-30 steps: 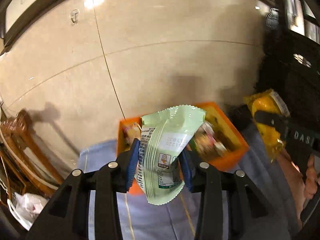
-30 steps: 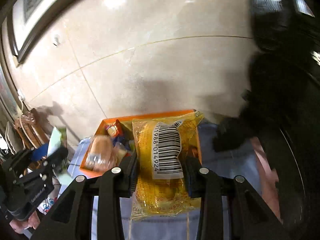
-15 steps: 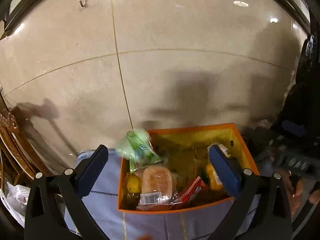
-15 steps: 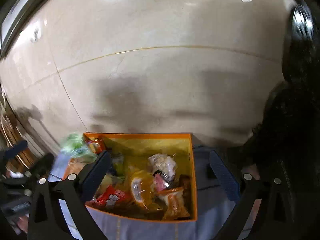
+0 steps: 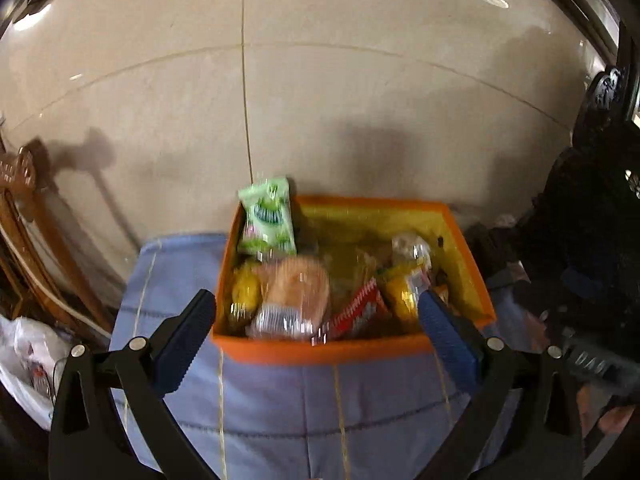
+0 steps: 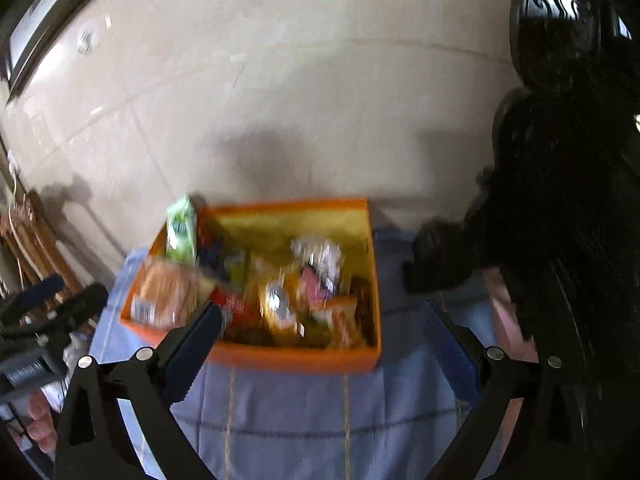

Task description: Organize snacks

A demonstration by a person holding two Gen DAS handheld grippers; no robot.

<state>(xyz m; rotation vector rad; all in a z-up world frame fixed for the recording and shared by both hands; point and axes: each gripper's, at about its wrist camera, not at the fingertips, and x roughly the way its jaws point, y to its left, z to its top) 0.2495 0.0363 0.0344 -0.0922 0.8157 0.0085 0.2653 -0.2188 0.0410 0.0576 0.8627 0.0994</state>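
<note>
on blue-clothed desk [image 5: 280, 408]: orange bin [image 5: 320, 354], snacks inside, green packet [image 5: 267, 218] upright. left gripper [image 5: 316, 336], right gripper [image 6: 320, 340] released, empty; deposit step done, next fetch remaining snacks.

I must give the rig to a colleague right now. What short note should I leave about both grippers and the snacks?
Left gripper: open, holding nothing, in front of the orange box.
Right gripper: open, holding nothing, also in front of the box.
Snacks: green packet stands against the box's far left corner; wrapped bun, red packet and yellow packet lie inside.
Done: all visible snacks are in the box, on the blue cloth.
Left: no loose snack in view; check outside the frames.
</note>
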